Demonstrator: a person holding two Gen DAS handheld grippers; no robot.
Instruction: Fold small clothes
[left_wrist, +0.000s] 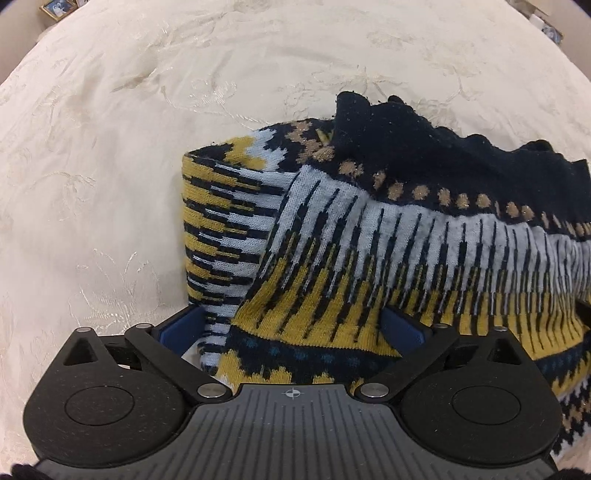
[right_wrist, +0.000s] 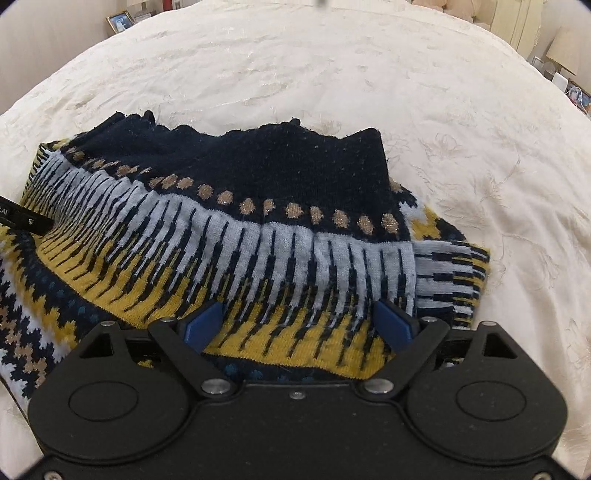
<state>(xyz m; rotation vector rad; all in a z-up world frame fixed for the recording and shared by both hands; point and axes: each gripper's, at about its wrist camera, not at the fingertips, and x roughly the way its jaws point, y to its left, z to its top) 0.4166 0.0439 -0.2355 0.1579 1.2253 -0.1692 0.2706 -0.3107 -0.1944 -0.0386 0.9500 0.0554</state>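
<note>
The sweater (left_wrist: 369, 236) is a thick knit lying in a rumpled heap on a cream bedspread (left_wrist: 147, 147) with a faint embroidered pattern. Its bands run in order: a plain navy hem with a scalloped edge at the far side, a row of tan dots, long white-and-navy spikes, mustard with navy dashes, then a navy strip with small blue dots. In the right wrist view (right_wrist: 280, 236) a zigzag band of white, tan and mustard shows at the lower left. One part is folded over so that its stripes lie crosswise to the rest, at the left in the left view and at the right in the right view.

The left gripper (left_wrist: 291, 325) stands wide open, both blue pads apart, with the knit bunched between them but not pinched. The right gripper (right_wrist: 299, 321) is also spread wide, its 2 blue pads resting on or just over the mustard band with nothing clamped.

Each gripper's body covers the near edge of the sweater, so how far the fabric reaches below cannot be told. A dark bar (right_wrist: 26, 219) at the left edge of the right view is cut off. A picture frame (right_wrist: 120, 22) stands beyond the bed, its contents too small to read.
</note>
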